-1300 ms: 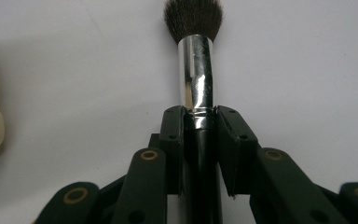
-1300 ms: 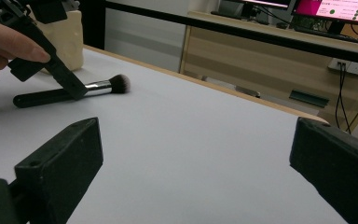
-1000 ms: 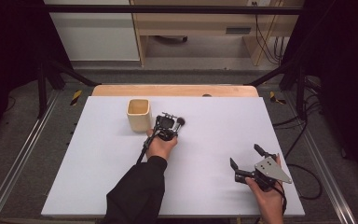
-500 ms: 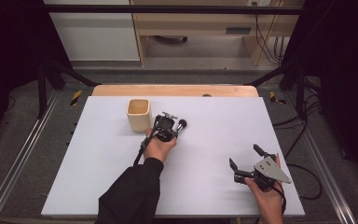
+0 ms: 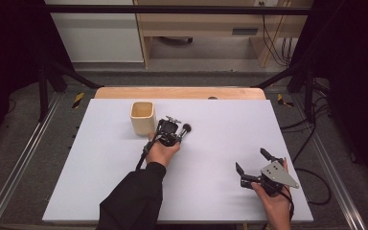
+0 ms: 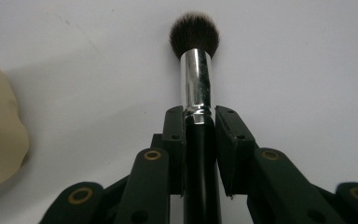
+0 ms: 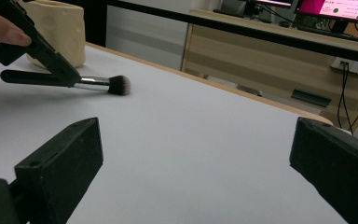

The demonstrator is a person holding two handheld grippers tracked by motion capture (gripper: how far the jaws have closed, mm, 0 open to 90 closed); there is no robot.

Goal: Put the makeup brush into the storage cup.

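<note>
A makeup brush (image 6: 196, 65) with a black handle, a silver ferrule and dark bristles lies low over the white table. My left gripper (image 6: 199, 119) is shut on its handle just behind the ferrule. From above, the left gripper (image 5: 172, 133) sits right of a cream cup (image 5: 142, 117), and the brush (image 5: 186, 128) pokes out to its right. In the right gripper view the brush (image 7: 105, 84) is held level, close to the table surface. My right gripper (image 5: 252, 162) rests near the table's front right, jaws open, nothing between them.
The white table top (image 5: 220, 120) stretches between the two hands. A wooden strip (image 5: 182, 92) runs along its far edge. Beyond it stand a wooden desk (image 7: 279, 51) and cables (image 5: 273, 43). Metal frame rails (image 5: 24, 158) flank the table.
</note>
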